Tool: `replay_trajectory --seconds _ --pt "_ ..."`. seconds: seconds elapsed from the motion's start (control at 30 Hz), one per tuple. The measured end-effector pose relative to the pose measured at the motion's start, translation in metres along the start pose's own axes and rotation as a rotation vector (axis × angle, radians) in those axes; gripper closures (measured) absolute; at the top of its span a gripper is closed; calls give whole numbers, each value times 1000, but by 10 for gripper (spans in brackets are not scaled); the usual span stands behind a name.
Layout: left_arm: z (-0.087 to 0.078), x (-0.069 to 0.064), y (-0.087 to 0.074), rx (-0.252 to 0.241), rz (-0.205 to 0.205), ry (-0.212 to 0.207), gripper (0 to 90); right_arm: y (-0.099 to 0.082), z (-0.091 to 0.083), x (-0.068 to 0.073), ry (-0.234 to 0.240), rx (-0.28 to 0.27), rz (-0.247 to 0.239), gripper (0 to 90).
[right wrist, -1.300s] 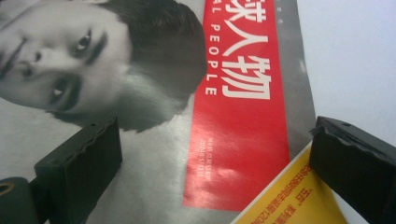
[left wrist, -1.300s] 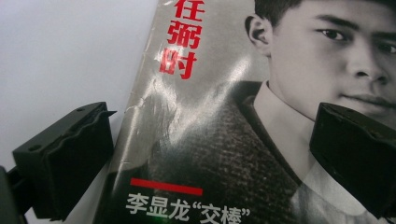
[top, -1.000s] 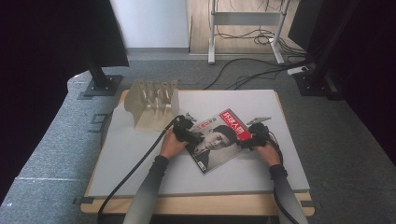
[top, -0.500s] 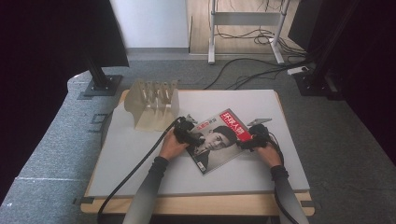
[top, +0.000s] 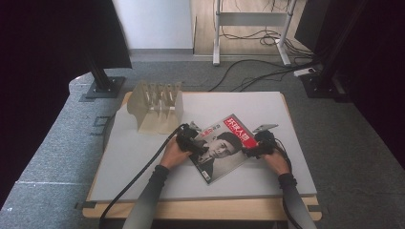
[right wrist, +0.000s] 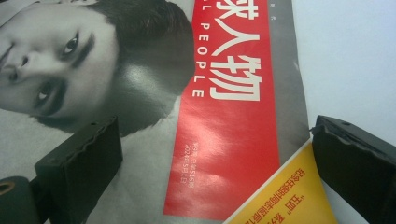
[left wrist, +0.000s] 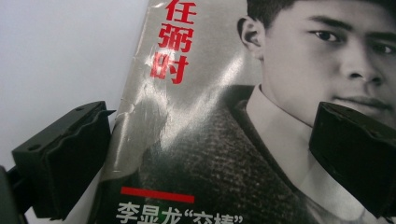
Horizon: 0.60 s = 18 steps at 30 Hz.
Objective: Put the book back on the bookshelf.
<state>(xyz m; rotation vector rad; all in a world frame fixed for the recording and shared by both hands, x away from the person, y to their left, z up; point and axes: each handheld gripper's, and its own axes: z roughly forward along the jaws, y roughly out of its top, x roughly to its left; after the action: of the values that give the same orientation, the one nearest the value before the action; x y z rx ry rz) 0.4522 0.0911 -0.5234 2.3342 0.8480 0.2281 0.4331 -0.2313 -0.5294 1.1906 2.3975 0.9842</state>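
Lying flat on the grey table [top: 143,157], the magazine [top: 224,148] sits right of centre in the high view, its long axis running diagonally with the red title corner pointing to the far right. The left gripper [top: 197,145] meets its left edge, the right gripper [top: 252,150] its right edge; a slotted rack [top: 155,105] stands further back. In the left gripper view, the left gripper [left wrist: 210,154] is spread wide astride the spine edge, grasping nothing. In the right gripper view, the right gripper [right wrist: 219,163] likewise gapes over the red title band, one jaw beside a yellow corner.
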Motion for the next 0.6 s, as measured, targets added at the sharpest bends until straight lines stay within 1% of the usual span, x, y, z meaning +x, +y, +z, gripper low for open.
replay_trajectory --seconds 0.1,0.17,0.2,0.23,0.27,0.33,0.37,0.4,0.43,0.57,0.6 --pt "-6 -5 -7 0 6 -3 0 -5 -3 7 14 -5 -9 22" --pt "-10 -10 -13 -1 9 -5 0 -6 -4 9 16 -4 -14 22" --pt "-14 -14 -18 2 12 -7 0 -9 -6 14 21 -7 -19 22" --pt "-14 -14 -18 2 12 -7 0 -9 -6 14 21 -7 -19 22" --pt "-18 -18 -24 2 12 -8 0 -11 -8 19 24 -7 -25 22" --pt "-23 -22 -30 6 12 -9 0 -14 -10 25 26 -8 -30 21" --pt "-23 -22 -30 6 12 -9 0 -15 -11 28 31 -9 -33 21" --pt "-27 -27 -35 6 13 -11 0 -16 -13 31 29 -8 -37 21" --pt "-27 -27 -35 6 13 -11 0 -16 -13 31 29 -8 -37 21" --pt "-33 -32 -44 4 17 -16 0 -23 -16 40 38 -28 -44 23" --pt "-35 -34 -46 4 19 -14 0 -25 -19 41 33 -28 -42 31"
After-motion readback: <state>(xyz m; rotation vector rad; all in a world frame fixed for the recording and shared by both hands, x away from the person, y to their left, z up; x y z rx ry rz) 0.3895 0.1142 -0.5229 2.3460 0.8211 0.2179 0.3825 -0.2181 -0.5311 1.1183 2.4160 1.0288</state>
